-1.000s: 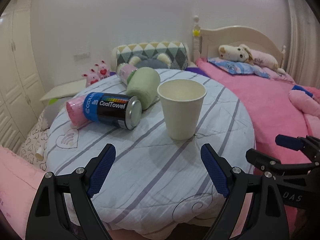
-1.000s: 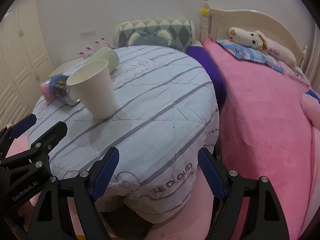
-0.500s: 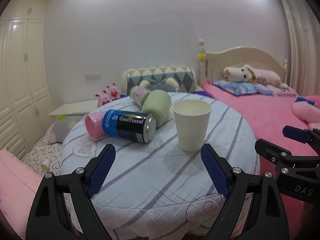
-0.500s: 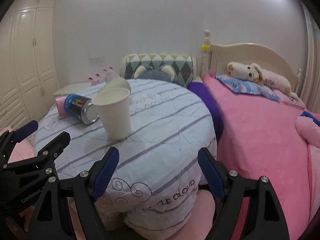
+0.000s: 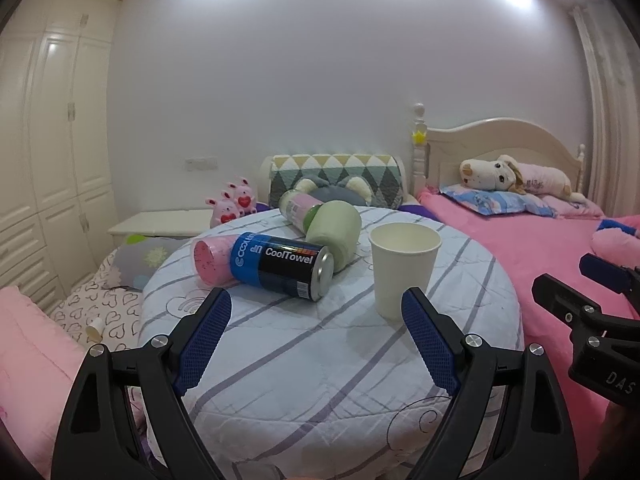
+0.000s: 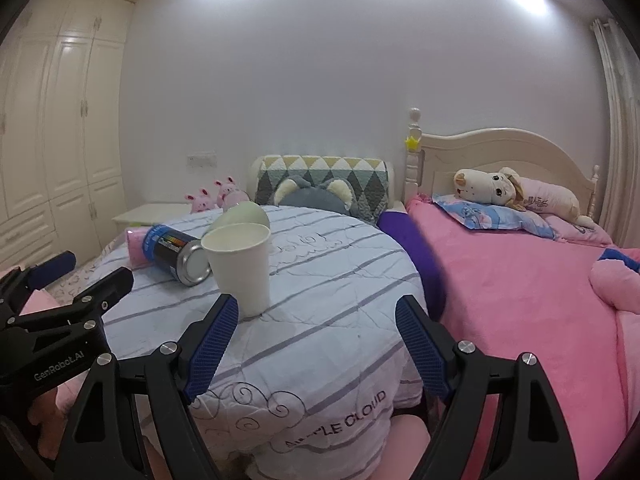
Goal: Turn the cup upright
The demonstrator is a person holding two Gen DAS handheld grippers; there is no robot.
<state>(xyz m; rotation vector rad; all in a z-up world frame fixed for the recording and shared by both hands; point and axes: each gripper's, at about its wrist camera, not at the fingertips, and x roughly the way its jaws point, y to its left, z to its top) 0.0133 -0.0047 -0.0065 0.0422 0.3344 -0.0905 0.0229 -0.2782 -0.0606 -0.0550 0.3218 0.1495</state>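
Cup (image 5: pixel 404 270) is white paper, upright, mouth up, inside looks empty. It stands on the round counter (image 5: pixel 320 360) with the striped light cover, right of centre, apart from everything else.

At the cup's 9 o'clock: a black/blue "CoolTowel" can (image 5: pixel 282 270) on its side, silver end facing the cup. A pink cylinder (image 5: pixel 212 260) lies touching the can's far end. At the cup's 11 o'clock a pale green cup (image 5: pixel 334 234) lies on its side just behind the can, with a pink-labelled bottle (image 5: pixel 298 208) beyond it; can't tell whether those two touch. Pink bed (image 6: pixel 520 300) at 3 o'clock, plush dog (image 6: pixel 492 188) on the pillow.

Left tongs (image 5: pixel 316 340) are released, jaws wide, holding nothing, hovering over the near counter edge; cup base sits just past the right fingertip (image 5: pixel 428 344). Right tongs (image 6: pixel 316 344) also released and empty, at the counter's near-right edge, cup at their 11 o'clock.
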